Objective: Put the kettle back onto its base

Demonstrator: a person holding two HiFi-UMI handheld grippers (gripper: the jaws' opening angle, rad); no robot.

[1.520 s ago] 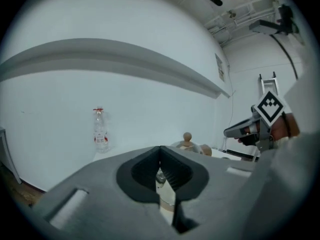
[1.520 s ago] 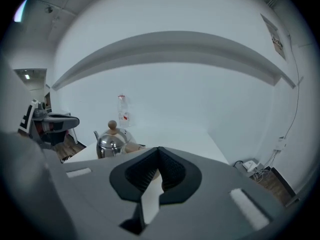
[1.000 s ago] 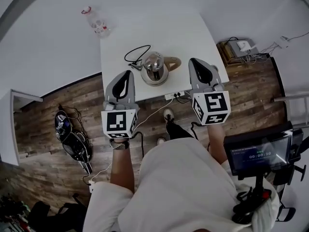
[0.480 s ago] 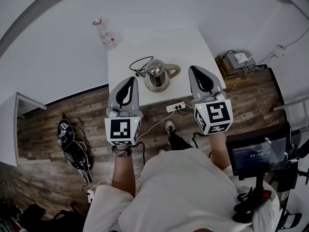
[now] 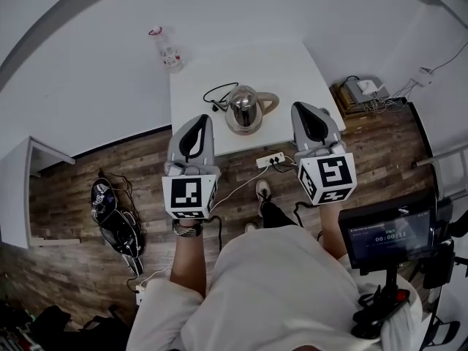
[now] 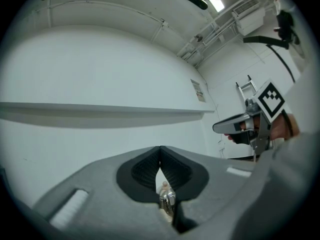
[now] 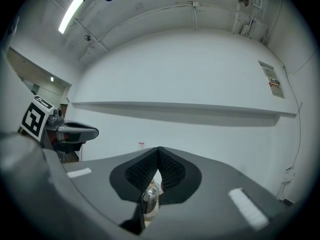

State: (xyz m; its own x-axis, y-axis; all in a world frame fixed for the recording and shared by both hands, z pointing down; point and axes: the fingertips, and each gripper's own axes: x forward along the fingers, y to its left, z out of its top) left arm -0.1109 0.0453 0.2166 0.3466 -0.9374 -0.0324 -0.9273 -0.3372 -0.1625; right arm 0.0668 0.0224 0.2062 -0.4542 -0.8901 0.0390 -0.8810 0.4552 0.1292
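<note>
- Kettle (image 5: pixel 245 108) stands on the table (image 5: pixel 292 61), with a cord (image 5: pixel 218 93) beside it.
- Left gripper (image 5: pixel 202 118): jaws pressed together, empty, apart from the kettle.
- Right gripper (image 5: pixel 299 108): jaws together, empty.

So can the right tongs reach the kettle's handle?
Probably yes: the kettle has its handle pointing toward the right tongs, with nothing between. They're shut, so they'd need opening first.

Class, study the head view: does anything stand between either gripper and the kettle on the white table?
Nothing visible does. The kettle stands alone on the table, with only bare tabletop facing the left gripper and the right gripper. The black cord lies at the kettle's far left side, off both paths.
</note>
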